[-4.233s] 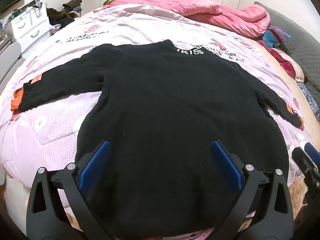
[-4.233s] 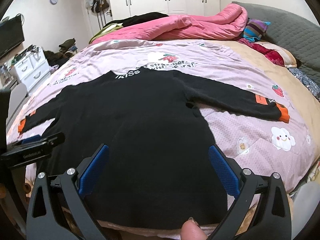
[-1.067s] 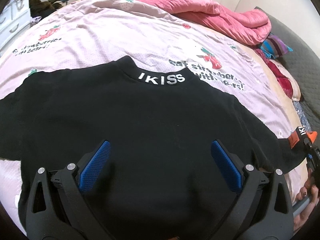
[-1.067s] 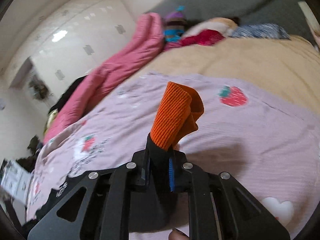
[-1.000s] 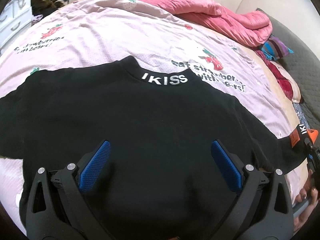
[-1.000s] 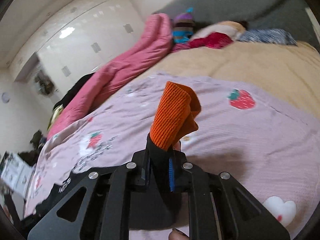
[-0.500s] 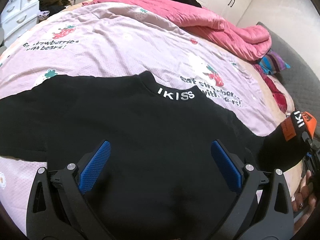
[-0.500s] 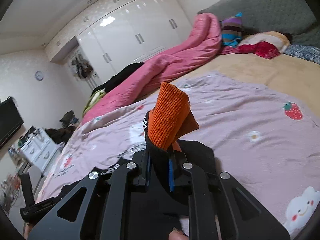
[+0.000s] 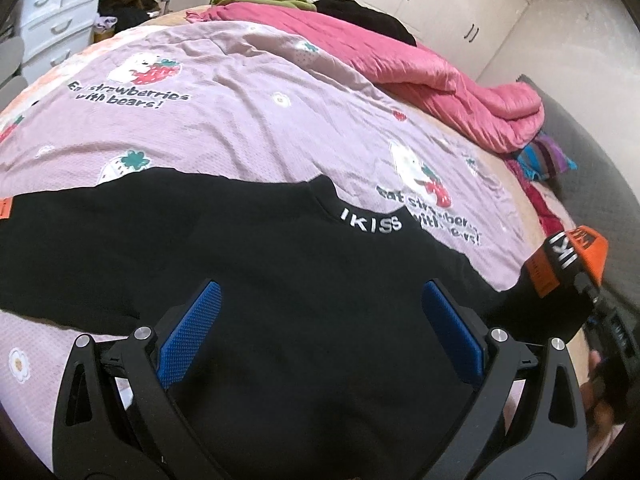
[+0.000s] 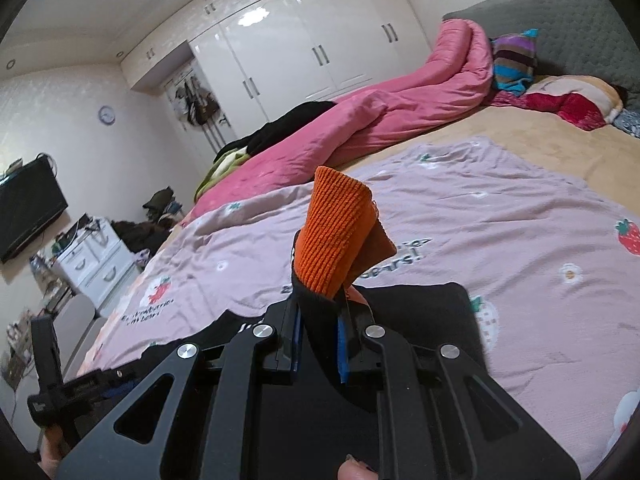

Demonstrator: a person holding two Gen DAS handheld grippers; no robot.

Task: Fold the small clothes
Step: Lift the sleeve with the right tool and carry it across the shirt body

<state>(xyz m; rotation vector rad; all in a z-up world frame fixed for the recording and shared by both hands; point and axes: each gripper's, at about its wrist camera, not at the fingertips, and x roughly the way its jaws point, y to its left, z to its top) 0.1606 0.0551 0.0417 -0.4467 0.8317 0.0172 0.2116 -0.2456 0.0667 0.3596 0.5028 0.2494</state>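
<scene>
A black sweater (image 9: 280, 280) with white "IKISS" lettering on its collar lies spread on the pink bedspread (image 9: 248, 112). My left gripper (image 9: 320, 316) hovers open over the sweater's chest, nothing between its blue pads. My right gripper (image 10: 318, 344) is shut on the sweater's right sleeve just below its orange cuff (image 10: 334, 236), which stands up above the fingers. In the left wrist view that lifted sleeve and cuff (image 9: 568, 256) hang above the bed at the right edge, with the right gripper (image 9: 600, 312) below them. The other sleeve runs off to the left.
A rumpled pink quilt (image 9: 420, 60) and dark clothes lie along the far side of the bed, pillows (image 10: 568, 100) at the grey headboard. White drawers (image 10: 96, 264), a wall television and wardrobes (image 10: 320, 48) stand beyond. The left gripper shows at the lower left of the right wrist view.
My right gripper has lifted the sleeve off the bed and swung it in over the sweater's body. My left gripper has drawn back and up, so more bedspread shows beyond the collar.
</scene>
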